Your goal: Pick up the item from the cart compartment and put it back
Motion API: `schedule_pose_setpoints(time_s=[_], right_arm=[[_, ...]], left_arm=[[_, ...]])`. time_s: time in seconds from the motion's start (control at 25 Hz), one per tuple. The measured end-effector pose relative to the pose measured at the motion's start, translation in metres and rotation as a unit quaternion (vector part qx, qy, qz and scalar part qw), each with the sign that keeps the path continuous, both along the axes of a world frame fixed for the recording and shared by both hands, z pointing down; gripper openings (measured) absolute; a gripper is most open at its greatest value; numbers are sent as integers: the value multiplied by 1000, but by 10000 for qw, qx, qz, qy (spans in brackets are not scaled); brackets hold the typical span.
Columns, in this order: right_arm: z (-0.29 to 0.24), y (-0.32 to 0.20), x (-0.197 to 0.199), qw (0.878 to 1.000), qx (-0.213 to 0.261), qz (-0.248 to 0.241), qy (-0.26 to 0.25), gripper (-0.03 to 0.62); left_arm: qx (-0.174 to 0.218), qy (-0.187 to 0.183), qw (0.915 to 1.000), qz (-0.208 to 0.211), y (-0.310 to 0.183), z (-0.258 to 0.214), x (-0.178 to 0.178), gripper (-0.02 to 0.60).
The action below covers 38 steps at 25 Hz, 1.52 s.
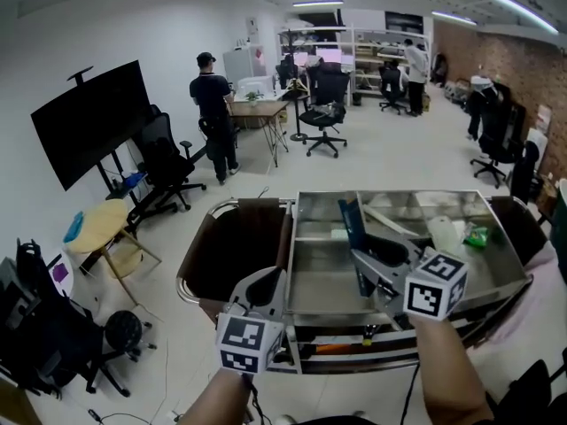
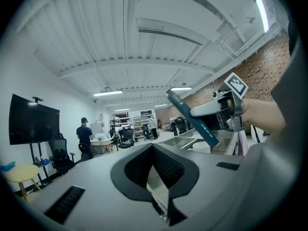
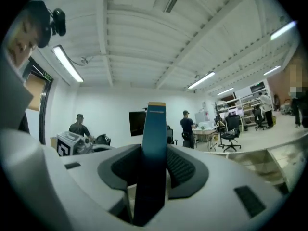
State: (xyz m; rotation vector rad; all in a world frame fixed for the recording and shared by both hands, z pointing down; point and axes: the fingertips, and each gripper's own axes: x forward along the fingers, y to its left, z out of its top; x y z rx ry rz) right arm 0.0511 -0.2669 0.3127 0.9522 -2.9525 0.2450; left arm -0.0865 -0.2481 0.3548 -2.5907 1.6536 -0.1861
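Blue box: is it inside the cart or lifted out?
Out. The right gripper has its jaws clamped on the blue box, and the head view shows it held above the cart.

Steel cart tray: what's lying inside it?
A white container, a green packet and a pale stick. The right tool and its blue box hide part of the tray.

1. Left gripper [image 1: 264,289], lower left: pale grey shell, black ribbed pads [image 2: 136,166], white cube [image 1: 248,342] with black square markers.
2. Right gripper [image 1: 376,257], lower right: same grey shell, black pads, marker cube [image 1: 436,283].
3. Thin dark cable [image 1: 253,398] at the bottom edge.
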Motion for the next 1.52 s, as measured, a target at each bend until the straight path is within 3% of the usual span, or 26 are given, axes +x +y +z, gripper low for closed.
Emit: schedule_pose_setpoints(time_s=[0.12, 0.24, 0.48, 0.88, 1.08, 1.52], right_arm=[[-11, 42, 42, 9972, 182, 252, -681, 183], [-3, 67, 64, 9944, 363, 529, -841, 183], [20, 85, 69, 9946, 346, 629, -748, 183], [16, 77, 65, 9947, 367, 768, -574, 183], [15, 77, 62, 9952, 369, 739, -518, 183], [15, 78, 56, 9959, 340, 676, -485, 183]], left_arm=[[77, 46, 10000, -18, 14, -6, 4, 0], [243, 33, 9997, 18, 26, -16, 8, 0], [386, 108, 9992, 78, 37, -30, 18, 0], [157, 303, 9987, 371, 39, -13, 32, 0], [69, 177, 9988, 450, 40, -7, 36, 0], [389, 256, 9986, 249, 39, -20, 27, 0]])
